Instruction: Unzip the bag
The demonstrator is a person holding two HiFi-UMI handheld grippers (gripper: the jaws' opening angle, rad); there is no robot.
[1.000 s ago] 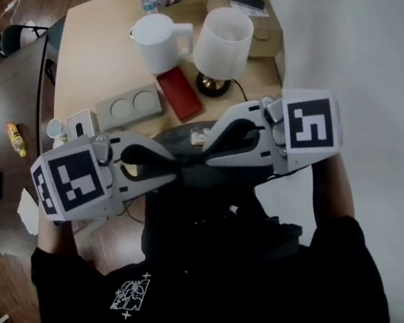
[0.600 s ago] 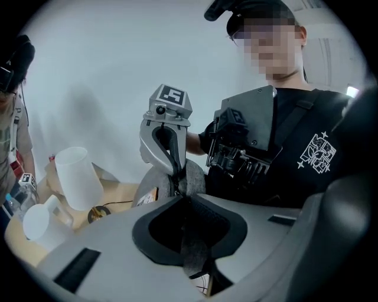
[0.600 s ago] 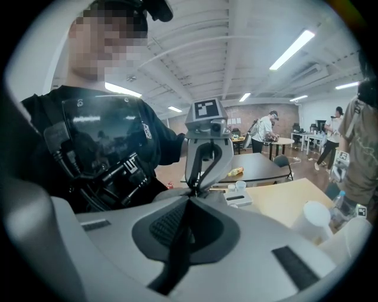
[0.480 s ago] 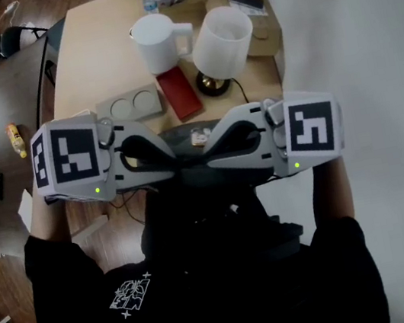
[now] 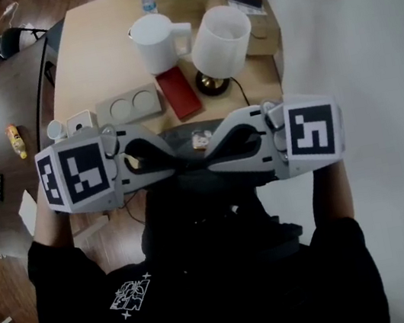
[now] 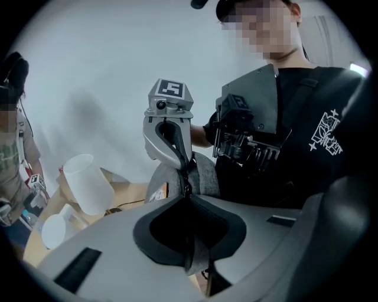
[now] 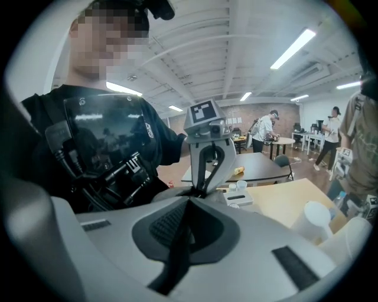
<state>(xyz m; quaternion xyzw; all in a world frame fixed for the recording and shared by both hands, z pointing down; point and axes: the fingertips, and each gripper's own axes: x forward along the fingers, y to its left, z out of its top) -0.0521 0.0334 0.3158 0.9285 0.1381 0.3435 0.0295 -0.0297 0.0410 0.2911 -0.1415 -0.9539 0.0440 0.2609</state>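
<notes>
A dark grey bag (image 5: 179,134) hangs in front of the person's chest at the near table edge. My two grippers meet tip to tip over its top. The left gripper (image 5: 179,165) has just been closing its jaws, and a strip of the bag's grey fabric (image 6: 207,177) is pinched between them. Facing it, the right gripper (image 5: 206,160) is shut on a dark strip of the bag. From the left gripper view (image 6: 188,197) the right gripper (image 6: 188,172) stands just beyond the tips. The right gripper view (image 7: 192,197) shows the left gripper (image 7: 201,190) and the bag (image 7: 168,192).
On the light table (image 5: 90,53) stand a white pitcher (image 5: 156,43), a white lamp (image 5: 221,41), a red booklet (image 5: 179,93), a grey tray with two round recesses (image 5: 129,105) and a cardboard box (image 5: 248,5). A dark table (image 5: 4,137) lies to the left.
The left gripper's marker cube rose and rolled slightly, then settled back down; its tips stayed on the bag. The right gripper has not moved.
</notes>
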